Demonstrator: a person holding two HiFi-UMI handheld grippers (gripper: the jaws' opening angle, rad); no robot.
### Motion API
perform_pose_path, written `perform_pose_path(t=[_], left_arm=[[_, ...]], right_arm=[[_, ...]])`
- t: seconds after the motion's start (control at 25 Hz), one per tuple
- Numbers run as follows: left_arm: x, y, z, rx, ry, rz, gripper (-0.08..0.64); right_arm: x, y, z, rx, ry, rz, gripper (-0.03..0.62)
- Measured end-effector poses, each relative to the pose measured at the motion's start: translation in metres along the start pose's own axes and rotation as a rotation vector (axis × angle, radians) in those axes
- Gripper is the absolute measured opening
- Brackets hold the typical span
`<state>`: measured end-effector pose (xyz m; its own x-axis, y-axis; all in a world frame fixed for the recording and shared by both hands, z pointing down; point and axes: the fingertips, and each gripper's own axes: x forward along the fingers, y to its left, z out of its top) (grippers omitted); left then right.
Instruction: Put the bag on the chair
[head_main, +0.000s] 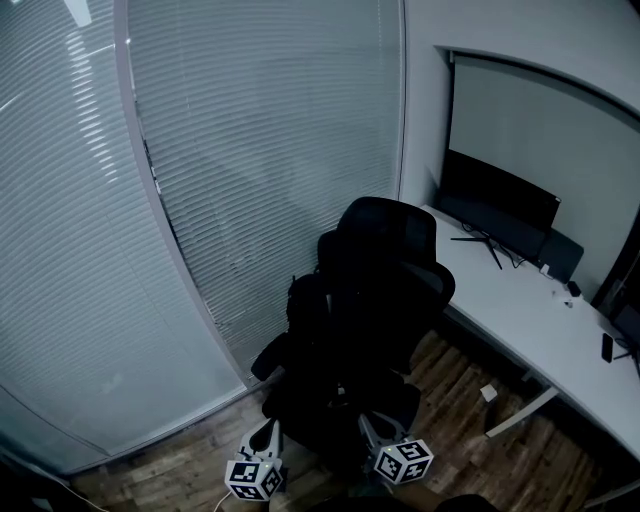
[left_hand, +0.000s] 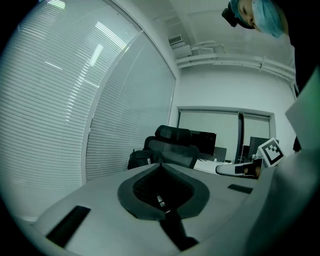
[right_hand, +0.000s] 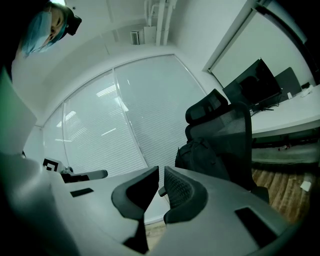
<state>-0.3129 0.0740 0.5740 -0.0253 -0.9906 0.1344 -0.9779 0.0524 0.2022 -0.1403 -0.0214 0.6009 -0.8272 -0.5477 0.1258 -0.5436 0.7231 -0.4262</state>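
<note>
Subject: the bag (right_hand: 200, 156), a black soft-sided pack. It sits close against the window side of the black chair (right_hand: 227, 130). The dim light hides whether it rests on the seat or the floor.

Handling, assessed: fabric body, slumped and rounded, so likely pliant and moderately heavy. It would sag and swing if lifted by one corner. It is not fragile, and the cloth should not be slippery. The best hold is judged to be a top loop or shoulder strap, though none can be made out.

Left hand-held gripper (left_hand: 161, 172): jaws fully together, holding nothing. Right hand-held gripper (right_hand: 161, 175): jaws nearly together with a narrow slit between, also empty. Both are well short of the bag.

Surroundings: window blinds (head_main: 250, 150) behind, desk (head_main: 520, 310) with monitor (head_main: 500, 205) beyond the chair.
</note>
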Motion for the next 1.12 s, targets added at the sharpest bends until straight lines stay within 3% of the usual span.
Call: perform_pose_path(t=[0.36, 0.76, 1.12], left_arm=[[-0.034, -0.002, -0.005, -0.032, -0.047, 0.049, 0.020], [-0.038, -0.018, 0.011, -0.094, -0.093, 0.025, 0.018], [-0.037, -0.011, 0.011, -0.090, -0.090, 0.041, 0.018]], right_arm=[[0.000, 0.007, -0.005, -0.015, 0.011, 0.028, 0.060], [-0.003, 0.002, -0.008, -0.034, 0.027, 0.020, 0.054], [-0.001, -0.001, 0.002, -0.049, 0.022, 0.013, 0.051]])
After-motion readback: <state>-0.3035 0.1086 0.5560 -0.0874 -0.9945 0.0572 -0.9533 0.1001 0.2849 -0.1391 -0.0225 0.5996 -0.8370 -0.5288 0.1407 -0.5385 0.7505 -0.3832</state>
